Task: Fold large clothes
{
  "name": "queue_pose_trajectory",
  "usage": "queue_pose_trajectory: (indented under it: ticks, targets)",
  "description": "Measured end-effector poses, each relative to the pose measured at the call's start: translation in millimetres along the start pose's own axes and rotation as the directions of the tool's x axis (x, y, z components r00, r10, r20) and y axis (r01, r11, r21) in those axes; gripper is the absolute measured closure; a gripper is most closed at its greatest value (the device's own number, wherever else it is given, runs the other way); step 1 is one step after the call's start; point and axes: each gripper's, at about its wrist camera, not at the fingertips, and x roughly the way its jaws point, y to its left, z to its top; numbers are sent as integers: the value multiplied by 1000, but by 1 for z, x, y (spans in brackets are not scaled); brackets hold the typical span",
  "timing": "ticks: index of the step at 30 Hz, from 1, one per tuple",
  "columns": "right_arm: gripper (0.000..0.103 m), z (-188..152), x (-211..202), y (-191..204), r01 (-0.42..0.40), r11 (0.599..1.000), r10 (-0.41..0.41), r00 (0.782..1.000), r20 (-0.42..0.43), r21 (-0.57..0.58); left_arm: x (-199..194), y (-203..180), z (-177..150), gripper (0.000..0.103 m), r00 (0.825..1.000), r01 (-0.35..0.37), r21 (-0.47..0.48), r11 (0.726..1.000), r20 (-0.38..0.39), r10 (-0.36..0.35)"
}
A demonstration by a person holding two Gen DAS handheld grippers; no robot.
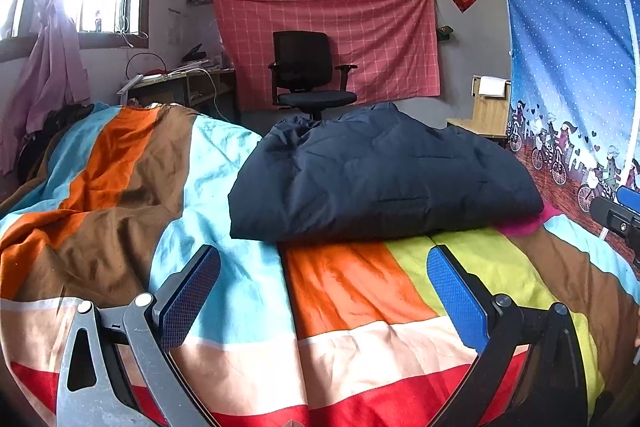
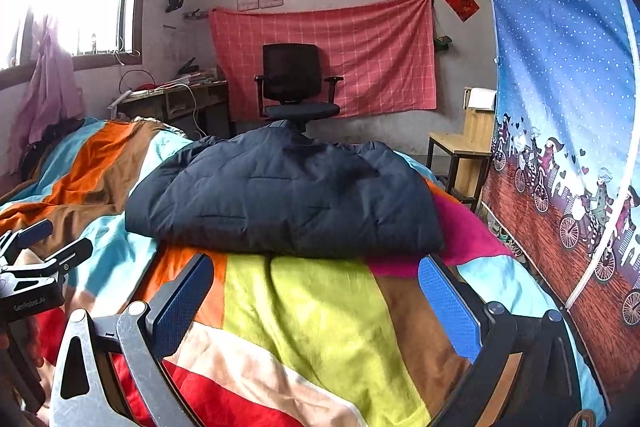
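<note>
A dark navy quilted jacket (image 1: pixel 380 175) lies folded in a thick bundle on the striped bed cover (image 1: pixel 340 291), partly over a magenta patch (image 1: pixel 528 221). In the right wrist view the same jacket (image 2: pixel 280 191) sits ahead of the fingers. My left gripper (image 1: pixel 324 267) is open, short of the jacket's near edge, with nothing between its blue pads. Equally open and empty, my right gripper (image 2: pixel 316 275) hovers over the yellow stripe (image 2: pixel 320 323) just before the jacket. The right gripper's tip shows at the right edge (image 1: pixel 618 215) of the left view; the left gripper appears at the left edge (image 2: pixel 36 263) of the right view.
A black office chair (image 1: pixel 308 71) stands beyond the bed before a red checked cloth (image 1: pixel 328 43). A cluttered desk (image 1: pixel 180 79) is at the left under the window. A blue printed curtain (image 2: pixel 560 107) hangs close on the right, with a wooden stool (image 2: pixel 464 147) beside it.
</note>
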Motion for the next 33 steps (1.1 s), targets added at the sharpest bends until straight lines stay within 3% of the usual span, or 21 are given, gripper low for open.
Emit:
queue_pose_trajectory:
  ticks: [33]
  targets:
    - [0, 4, -1, 2, -9, 1000, 9, 1000, -16, 18, -4, -6, 1, 2, 1000, 7, 10, 1000, 8, -8]
